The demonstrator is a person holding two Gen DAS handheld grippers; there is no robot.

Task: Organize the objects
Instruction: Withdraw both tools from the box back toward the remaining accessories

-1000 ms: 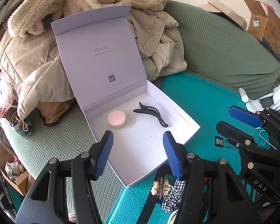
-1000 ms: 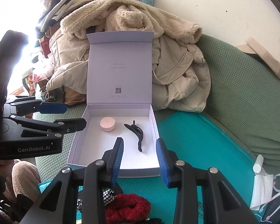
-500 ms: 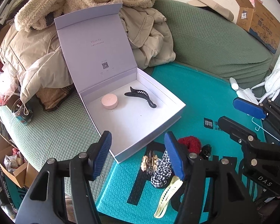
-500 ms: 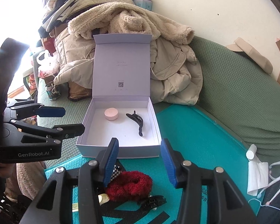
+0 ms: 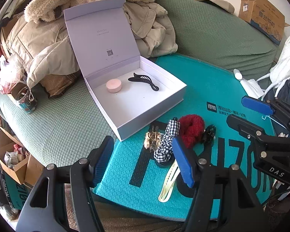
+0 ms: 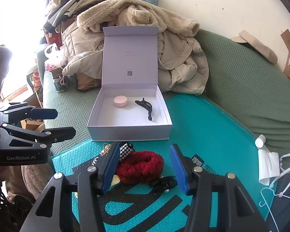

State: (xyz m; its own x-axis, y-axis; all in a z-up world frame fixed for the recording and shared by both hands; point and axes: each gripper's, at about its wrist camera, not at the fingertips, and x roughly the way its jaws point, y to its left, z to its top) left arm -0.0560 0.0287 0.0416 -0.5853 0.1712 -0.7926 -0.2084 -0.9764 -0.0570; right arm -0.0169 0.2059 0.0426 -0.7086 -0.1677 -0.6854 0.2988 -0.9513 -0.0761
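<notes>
An open lilac box (image 5: 176, 94) (image 6: 129, 133) holds a pink round case (image 5: 114, 85) (image 6: 120, 101) and a black hair clip (image 5: 143, 80) (image 6: 145, 106). In front of it on the teal mat lie a red scrunchie (image 5: 191, 128) (image 6: 141, 166), a checked scrunchie (image 5: 168, 139) (image 6: 125, 150), a gold clip (image 5: 152, 140), a cream clip (image 5: 169, 183) and a small black clip (image 5: 208, 133) (image 6: 163, 183). My left gripper (image 5: 143, 161) is open and empty above the mat's near edge. My right gripper (image 6: 144, 168) is open and empty, just above the red scrunchie.
A pile of coats (image 5: 48, 38) lies behind the box on the green sofa (image 5: 212, 32). A cardboard box (image 5: 264, 13) stands at the back right. A tin (image 5: 26, 100) sits on the left. White tissue (image 6: 268, 166) and a hanger (image 6: 270, 195) lie at the right.
Both grippers have drawn back from the box toward me. The scrunchies and clips on the mat have come into view. Both stay open.
</notes>
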